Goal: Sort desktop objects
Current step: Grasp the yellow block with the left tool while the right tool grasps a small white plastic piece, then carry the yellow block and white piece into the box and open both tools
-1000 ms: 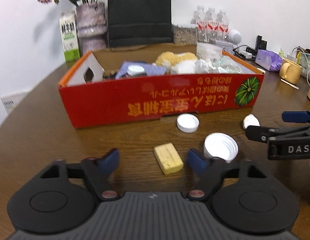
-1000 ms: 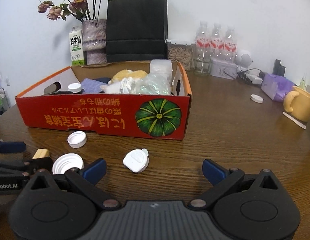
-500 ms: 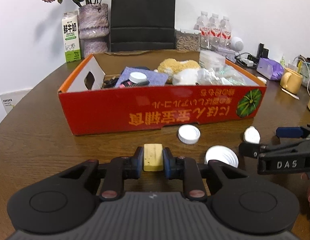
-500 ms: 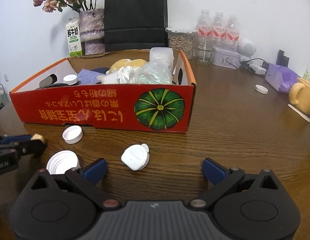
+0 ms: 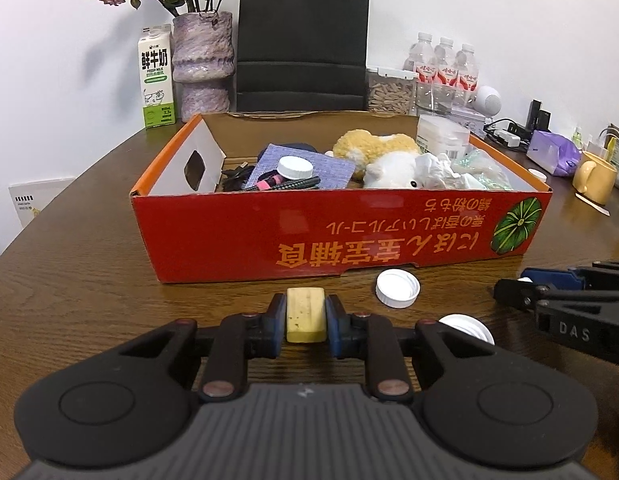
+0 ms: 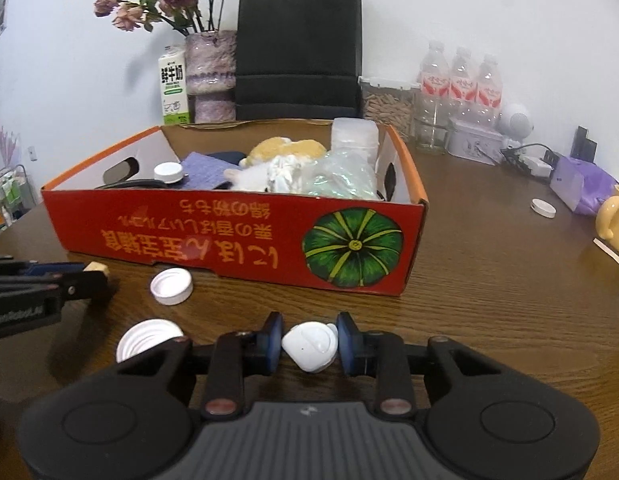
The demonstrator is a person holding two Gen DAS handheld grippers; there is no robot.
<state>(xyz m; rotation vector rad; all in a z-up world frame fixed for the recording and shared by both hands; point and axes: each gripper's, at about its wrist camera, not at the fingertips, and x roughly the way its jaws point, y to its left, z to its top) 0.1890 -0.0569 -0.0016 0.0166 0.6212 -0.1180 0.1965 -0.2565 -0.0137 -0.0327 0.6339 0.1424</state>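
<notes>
My left gripper (image 5: pixel 306 316) is shut on a yellow sponge block (image 5: pixel 305 314) and holds it in front of the red cardboard box (image 5: pixel 349 236). My right gripper (image 6: pixel 309 342) is shut on a white flip-top cap (image 6: pixel 309 345) in front of the box (image 6: pixel 229 236). A small white bottle cap (image 5: pixel 397 288) lies near the box front; it also shows in the right wrist view (image 6: pixel 171 286). A larger white ribbed lid (image 6: pixel 147 338) lies on the table, partly hidden behind my left gripper in the left wrist view (image 5: pixel 467 328).
The box holds a plush toy (image 5: pixel 385 152), a blue cloth (image 5: pixel 305 166), plastic bags and a white cap. Behind it stand a black paper bag (image 5: pixel 303 40), a vase (image 5: pixel 203 64), a milk carton (image 5: pixel 157 76) and water bottles (image 5: pixel 445 68). A yellow mug (image 5: pixel 593 176) is at right.
My left gripper shut on the sponge block and lifted it toward the box. My right gripper moved forward and shut on the white flip-top cap.
</notes>
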